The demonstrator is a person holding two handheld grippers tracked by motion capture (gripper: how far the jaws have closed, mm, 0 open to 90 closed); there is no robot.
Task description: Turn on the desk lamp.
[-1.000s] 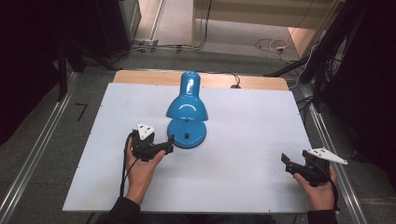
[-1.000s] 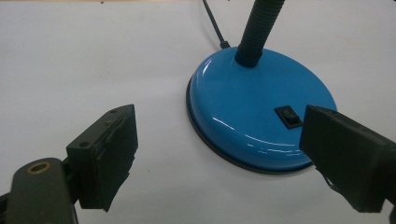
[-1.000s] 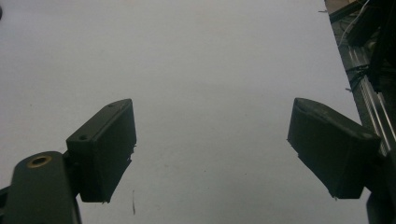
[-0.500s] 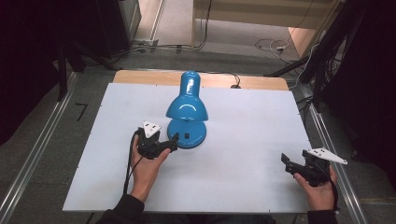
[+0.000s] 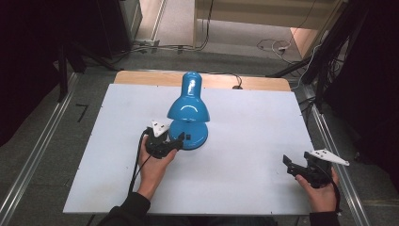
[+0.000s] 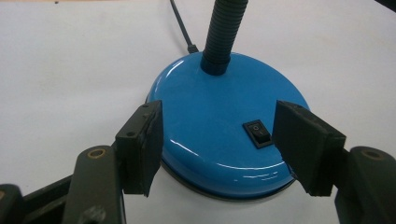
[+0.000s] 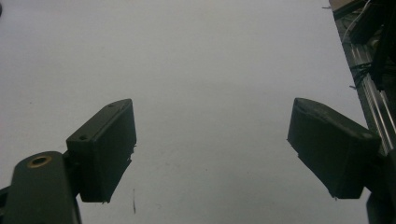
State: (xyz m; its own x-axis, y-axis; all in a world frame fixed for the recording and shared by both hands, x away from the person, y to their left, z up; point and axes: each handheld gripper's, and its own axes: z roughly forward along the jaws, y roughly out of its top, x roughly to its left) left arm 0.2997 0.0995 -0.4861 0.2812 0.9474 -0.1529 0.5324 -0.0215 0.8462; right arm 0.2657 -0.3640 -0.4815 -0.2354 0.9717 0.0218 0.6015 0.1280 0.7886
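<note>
Lamp (image 5: 188, 113) stands mid-desk toward the far edge; left tongs (image 6: 219, 140) gape around its blue base, switch (image 6: 258, 132) unpressed, nothing gripped; right tongs (image 5: 301, 168) idle open near right edge; work apparently barely begun.

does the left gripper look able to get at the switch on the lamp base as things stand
Probably yes: the left gripper is open right at the blue base, and the black switch sits uncovered between its jaws.

lamp (image 5: 188, 115) mid-table (image 5: 244, 160) | left hand-held gripper (image 5: 175, 142) at its base | right hand-held gripper (image 5: 291, 165) near right edge
</note>
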